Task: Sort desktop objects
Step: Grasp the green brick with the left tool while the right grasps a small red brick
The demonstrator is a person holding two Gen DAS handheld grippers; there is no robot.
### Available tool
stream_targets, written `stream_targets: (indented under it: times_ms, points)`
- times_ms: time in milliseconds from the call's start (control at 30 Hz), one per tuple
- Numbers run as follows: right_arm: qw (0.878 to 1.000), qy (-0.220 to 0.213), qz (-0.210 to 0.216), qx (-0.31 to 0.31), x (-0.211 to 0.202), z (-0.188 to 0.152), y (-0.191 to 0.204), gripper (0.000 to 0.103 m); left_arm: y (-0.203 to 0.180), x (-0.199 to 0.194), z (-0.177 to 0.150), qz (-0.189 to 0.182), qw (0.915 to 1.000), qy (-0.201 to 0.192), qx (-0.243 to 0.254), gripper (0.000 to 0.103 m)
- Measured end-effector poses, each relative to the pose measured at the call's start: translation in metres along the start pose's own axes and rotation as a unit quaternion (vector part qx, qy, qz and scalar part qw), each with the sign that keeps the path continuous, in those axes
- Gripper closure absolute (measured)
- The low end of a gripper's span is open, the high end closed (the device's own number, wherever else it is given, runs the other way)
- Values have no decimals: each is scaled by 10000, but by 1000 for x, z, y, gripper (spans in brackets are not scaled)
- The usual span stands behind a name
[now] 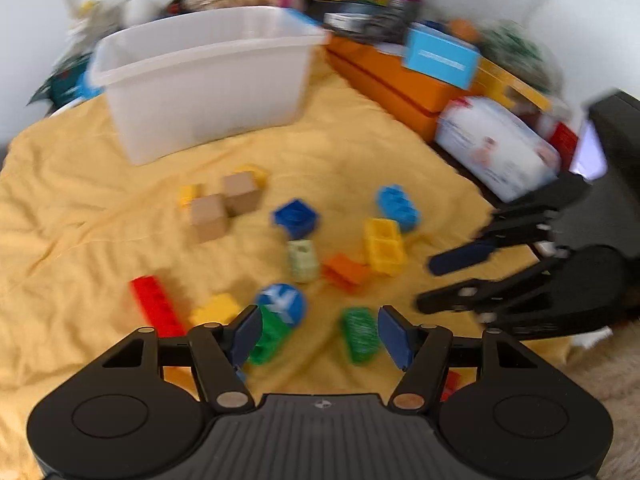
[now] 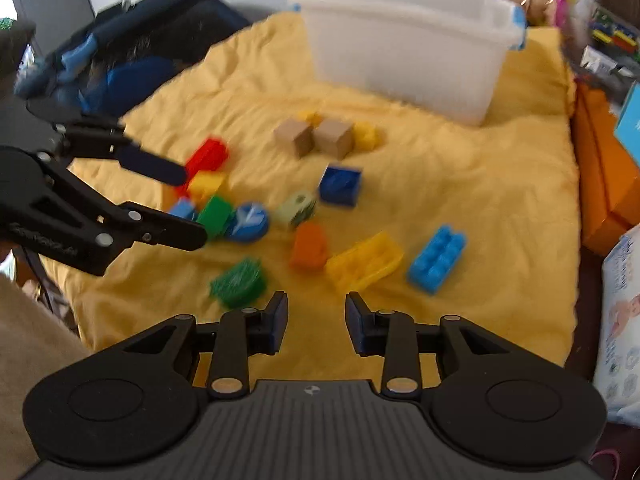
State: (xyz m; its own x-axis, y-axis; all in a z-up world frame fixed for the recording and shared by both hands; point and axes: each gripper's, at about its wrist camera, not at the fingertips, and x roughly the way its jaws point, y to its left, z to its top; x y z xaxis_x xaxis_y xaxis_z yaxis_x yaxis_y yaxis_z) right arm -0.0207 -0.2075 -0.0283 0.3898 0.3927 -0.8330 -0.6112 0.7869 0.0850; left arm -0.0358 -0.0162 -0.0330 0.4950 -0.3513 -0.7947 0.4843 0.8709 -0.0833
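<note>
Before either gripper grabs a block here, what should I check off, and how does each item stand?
1. Left gripper open and empty: ok.
2. Right gripper open and empty: ok.
3. White bin upright, no lid on it: ok.
4. Blocks lie apart enough to grasp singly: not ok around the blue disc; ok for the light blue brick.
5. Sharp view of the targets: not ok, both views blurred.
6. Bin contents: cannot tell.
</note>
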Motion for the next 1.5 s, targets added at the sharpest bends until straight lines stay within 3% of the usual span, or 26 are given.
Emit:
stream_targets:
  times_ms: [133, 233, 300, 333, 367, 533, 800, 900, 1000, 1100, 1200, 1267, 1400, 1500]
  points:
    - [9997, 95, -207, 32, 3, -7, 3, 67, -25, -1, -1, -302, 9978, -35, 586, 36]
    - [9985, 79, -500, -221, 4, -13, 5, 67, -29, 12, 1, -529, 9965, 85, 645, 37]
    - [9982, 161, -556, -151, 7, -16, 1, 67, -32, 24, 0, -578, 9956, 249, 695, 45]
    - [9983, 178, -551, -76, 7, -18, -2, 67, -34, 31, 0, -600, 9948, 387, 731, 56]
    - [9984, 169, -543, -33, 6, -19, -4, 67, -36, 36, 0, -564, 9942, 481, 783, 62]
    - [9980, 89, -618, -79, 1, -22, -5, 67, -35, 38, -3, -325, 9957, 397, 777, 69]
    - [9980, -3, -601, -191, -2, -21, -2, 64, -8, 40, -10, 78, 9966, 639, 517, 69]
    - [9998, -72, -199, -47, -8, -21, -3, 64, -7, 25, -9, -12, 9983, 478, 343, 69]
    - [9995, 38, 244, -221, -16, -18, 3, 64, -13, 14, -6, -93, 9988, 334, 352, 61]
    - [9964, 264, 618, -510, -16, -17, 17, 64, -17, 29, -7, -69, 9981, 474, 386, 60]
    - [9937, 447, 756, -694, -8, -16, 30, 64, -15, 45, -12, -57, 9968, 737, 302, 66]
    - [9916, 655, 807, -767, -1, -16, 36, 64, -14, 47, -15, -128, 9965, 800, 225, 77]
    - [9884, 1079, 801, -702, 16, -24, 39, 65, -12, 48, -18, -138, 9966, 796, 140, 77]
    - [9893, 1032, 736, -724, 15, -28, 40, 81, -12, 48, -17, -125, 9971, 742, 122, 77]
